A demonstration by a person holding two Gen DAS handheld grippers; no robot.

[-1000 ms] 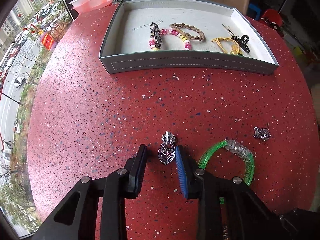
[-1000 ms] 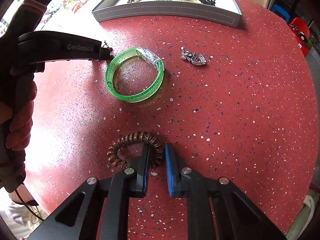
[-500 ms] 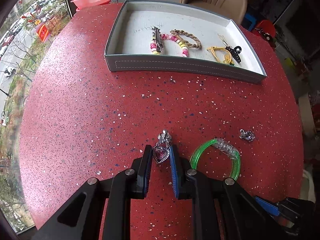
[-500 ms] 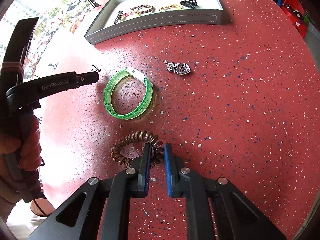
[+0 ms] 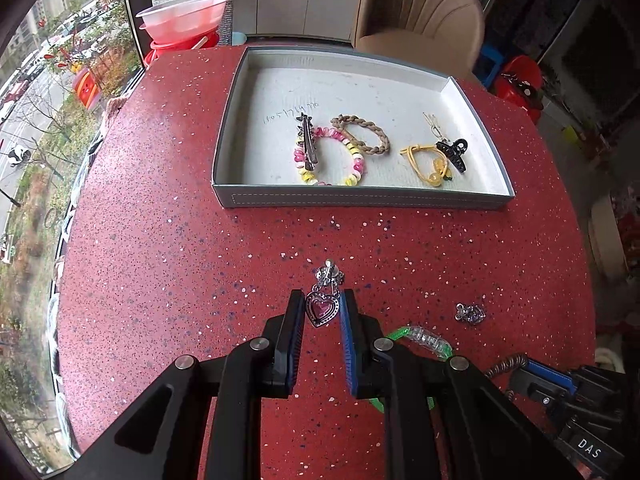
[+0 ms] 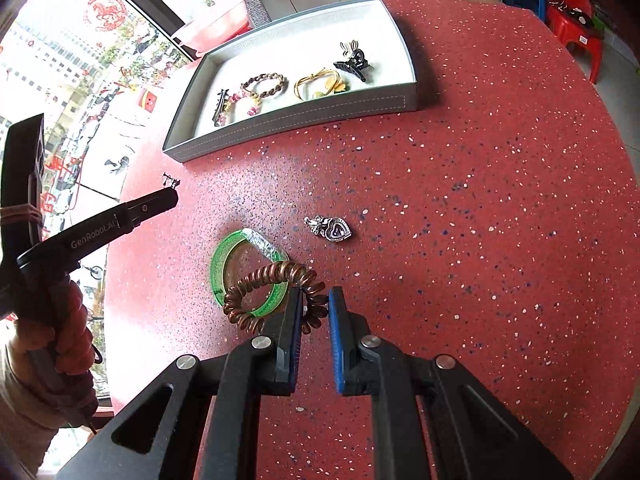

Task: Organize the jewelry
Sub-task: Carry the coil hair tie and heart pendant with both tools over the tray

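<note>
My left gripper (image 5: 321, 307) is shut on a silver heart pendant with a pink stone (image 5: 321, 310) and holds it above the red table. My right gripper (image 6: 313, 307) is shut on a brown spiral hair tie (image 6: 272, 294), lifted over a green bangle (image 6: 224, 276) that lies on the table. A second silver heart pendant (image 6: 334, 230) lies on the table beyond the bangle; it also shows in the left wrist view (image 5: 470, 313). The grey tray (image 5: 360, 198) at the far side holds a beaded bracelet (image 5: 352, 164), a braided band (image 5: 366, 136), hair clips and a yellow tie.
The tray (image 6: 304, 120) sits near the table's far edge. A pink bowl (image 5: 182, 14) on red containers stands past the table at the far left. A beige chair (image 5: 416, 16) stands behind the tray. The left gripper's body (image 6: 104, 228) shows at the left of the right wrist view.
My left gripper closed on the heart pendant and lifted it. My right gripper, shut on the spiral hair tie, raised it off the table and over the bangle.
</note>
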